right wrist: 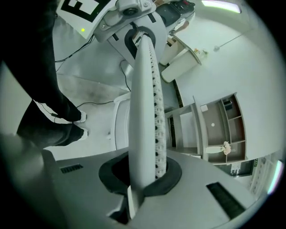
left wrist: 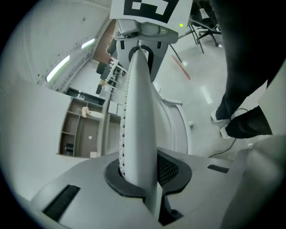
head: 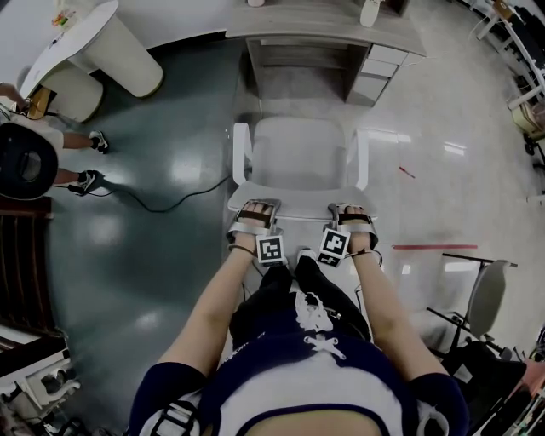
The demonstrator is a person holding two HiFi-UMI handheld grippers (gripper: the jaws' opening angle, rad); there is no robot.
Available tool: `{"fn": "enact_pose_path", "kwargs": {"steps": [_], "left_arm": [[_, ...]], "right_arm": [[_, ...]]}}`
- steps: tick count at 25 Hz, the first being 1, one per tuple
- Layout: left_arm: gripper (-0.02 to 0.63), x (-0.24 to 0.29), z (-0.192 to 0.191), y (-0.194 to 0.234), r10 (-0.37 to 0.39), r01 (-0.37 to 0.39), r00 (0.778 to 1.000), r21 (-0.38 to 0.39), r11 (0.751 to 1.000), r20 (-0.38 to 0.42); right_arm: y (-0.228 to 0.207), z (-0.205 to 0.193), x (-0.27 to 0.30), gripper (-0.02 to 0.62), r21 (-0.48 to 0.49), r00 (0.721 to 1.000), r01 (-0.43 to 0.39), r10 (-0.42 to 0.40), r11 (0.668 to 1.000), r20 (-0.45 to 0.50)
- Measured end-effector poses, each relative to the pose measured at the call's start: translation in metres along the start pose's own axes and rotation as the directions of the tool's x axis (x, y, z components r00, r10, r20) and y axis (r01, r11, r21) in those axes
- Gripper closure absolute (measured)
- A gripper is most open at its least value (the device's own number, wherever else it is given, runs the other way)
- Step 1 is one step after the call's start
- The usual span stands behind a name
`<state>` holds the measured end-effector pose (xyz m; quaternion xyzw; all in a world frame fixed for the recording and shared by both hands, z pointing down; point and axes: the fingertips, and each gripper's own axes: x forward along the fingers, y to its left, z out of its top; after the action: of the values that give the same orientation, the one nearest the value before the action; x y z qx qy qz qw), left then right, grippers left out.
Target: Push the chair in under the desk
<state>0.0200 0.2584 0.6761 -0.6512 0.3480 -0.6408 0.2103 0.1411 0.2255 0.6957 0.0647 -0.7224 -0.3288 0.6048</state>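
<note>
Left hand-held gripper point(head: 254, 210) and right hand-held gripper point(head: 351, 215) are each clamped on the top edge of the backrest point(left wrist: 139, 112) of the white chair point(head: 298, 153) as I stand behind it. Both gripper views show the jaws closed front and back on the thin panel, with its perforated face against one pad. I judge the two spaced grips, one toward each corner, are meant to keep the chair square while I push it straight ahead.

The chair stands pulled out in the open, its seat facing the grey wood worktop point(head: 324, 21) at 12 o'clock. The kneehole point(head: 298, 85) is lined up beyond the seat, and a drawer stack point(head: 379, 68) flanks it at 1 o'clock. The push is not yet made.

The glossy floor point(head: 170, 162) should let the chair slide, though its feet are hidden. A black cable point(head: 170, 203) trails in from 9 o'clock toward the chair's left side and could snag. A seated person point(head: 25, 157) is at 9 o'clock, a round white table point(head: 77, 34) at 10 o'clock, a strip of red tape point(head: 443, 247) at 3 o'clock and a spare chair point(head: 485, 294) at 4 o'clock.
</note>
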Motion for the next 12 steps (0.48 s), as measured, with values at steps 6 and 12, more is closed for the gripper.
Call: {"fn": "enact_pose_path", "kwargs": {"steps": [6, 12], "left_arm": [[0.578, 0.005, -0.002, 0.000, -0.038, 0.038, 0.999, -0.022, 0.999, -0.021], [0.583, 0.010, -0.001, 0.002, -0.065, 0.065, 0.997, -0.009, 0.998, -0.031]], "right_arm": [[-0.007, 0.002, 0.003, 0.583, 0.006, 0.999, 0.043, -0.044, 0.999, 0.017], [-0.007, -0.010, 0.003, 0.583, -0.052, 1.000, -0.011, 0.009, 0.999, -0.030]]}}
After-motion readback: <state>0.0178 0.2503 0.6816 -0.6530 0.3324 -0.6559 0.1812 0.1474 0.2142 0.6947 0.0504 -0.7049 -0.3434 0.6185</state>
